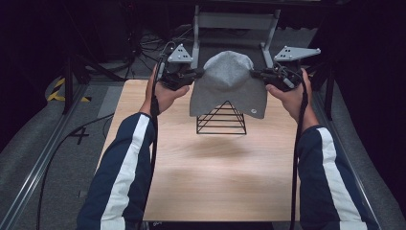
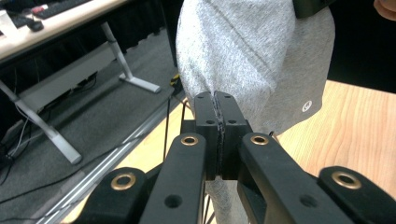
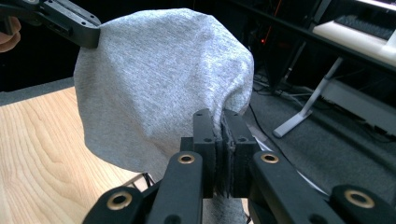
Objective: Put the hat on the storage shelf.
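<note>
The left gripper (image 2: pixel 217 100) has its black fingers (image 2: pixel 206 116) pressed flat together on a thin fold of the hat (image 2: pixel 252 56), with grey cloth running down between the pads. The right gripper (image 3: pixel 219 116) does the same on the opposite edge, its fingers (image 3: pixel 236 135) clamped on the hem. In the high view the left gripper (image 1: pixel 194 74) and right gripper (image 1: pixel 256 74) hold the hat (image 1: pixel 229 84) stretched between them, draped over the tip of a wire stand (image 1: pixel 221 119) at the far middle of the bench (image 1: pixel 210 167).

The step in hand looks like seating the hat on the stand. To do it well, both hands should keep level and keep the opening spread, so the apex stays centred inside the crown; uneven pull would likely skew the cloth or tip the light frame. Each bite is only a thin fold of hem, which could slip under a hard tug.

The hat is soft heather-grey knit, domed at the crown, with a small round white logo (image 2: pixel 306 106) near the hem. The stand is a thin black wire pyramid, open and rigid. The bench is pale wood with visible grain, and grey carpet lies around it.
</note>
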Motion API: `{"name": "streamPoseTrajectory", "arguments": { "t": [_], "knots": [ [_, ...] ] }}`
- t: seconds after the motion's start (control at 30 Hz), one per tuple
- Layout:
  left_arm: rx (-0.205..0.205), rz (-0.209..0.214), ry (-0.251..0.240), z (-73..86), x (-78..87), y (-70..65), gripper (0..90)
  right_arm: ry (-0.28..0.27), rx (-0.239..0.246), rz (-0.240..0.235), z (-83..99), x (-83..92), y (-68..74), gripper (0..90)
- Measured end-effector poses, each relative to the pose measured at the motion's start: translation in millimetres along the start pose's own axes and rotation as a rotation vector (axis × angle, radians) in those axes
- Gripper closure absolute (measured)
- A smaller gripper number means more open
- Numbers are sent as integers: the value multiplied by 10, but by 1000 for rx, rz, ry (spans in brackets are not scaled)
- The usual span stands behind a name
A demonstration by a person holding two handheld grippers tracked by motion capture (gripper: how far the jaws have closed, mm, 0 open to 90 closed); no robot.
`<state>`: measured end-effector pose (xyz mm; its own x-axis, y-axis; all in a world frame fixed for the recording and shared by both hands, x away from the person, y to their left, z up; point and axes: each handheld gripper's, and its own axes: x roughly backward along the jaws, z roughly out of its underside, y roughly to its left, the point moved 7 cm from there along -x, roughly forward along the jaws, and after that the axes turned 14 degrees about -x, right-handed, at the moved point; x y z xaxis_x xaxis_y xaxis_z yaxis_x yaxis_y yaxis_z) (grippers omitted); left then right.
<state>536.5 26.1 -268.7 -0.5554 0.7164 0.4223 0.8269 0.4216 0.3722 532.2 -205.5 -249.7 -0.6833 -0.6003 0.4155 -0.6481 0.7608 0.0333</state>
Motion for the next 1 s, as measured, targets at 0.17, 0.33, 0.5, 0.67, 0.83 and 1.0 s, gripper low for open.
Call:
{"name": "streamPoseTrajectory", "arguments": {
  "t": [0.17,0.33,0.5,0.67,0.83,1.0],
  "knots": [
    [15,15,28,174,-146,-57,896,30,-18,-18,212,-132,-38,855],
    [40,27,32,303,-238,-112,896,55,-20,-26,389,-229,-51,855],
    [48,30,34,477,-314,-207,895,77,-31,-41,583,-315,-43,856],
    [75,32,25,633,-364,-284,895,94,-26,-46,724,-377,-13,855],
    [77,43,37,774,-438,-373,895,124,-32,-37,876,-443,-21,855],
    [72,56,59,883,-532,-456,895,147,-49,-34,1036,-504,-62,855]
  ]
}}
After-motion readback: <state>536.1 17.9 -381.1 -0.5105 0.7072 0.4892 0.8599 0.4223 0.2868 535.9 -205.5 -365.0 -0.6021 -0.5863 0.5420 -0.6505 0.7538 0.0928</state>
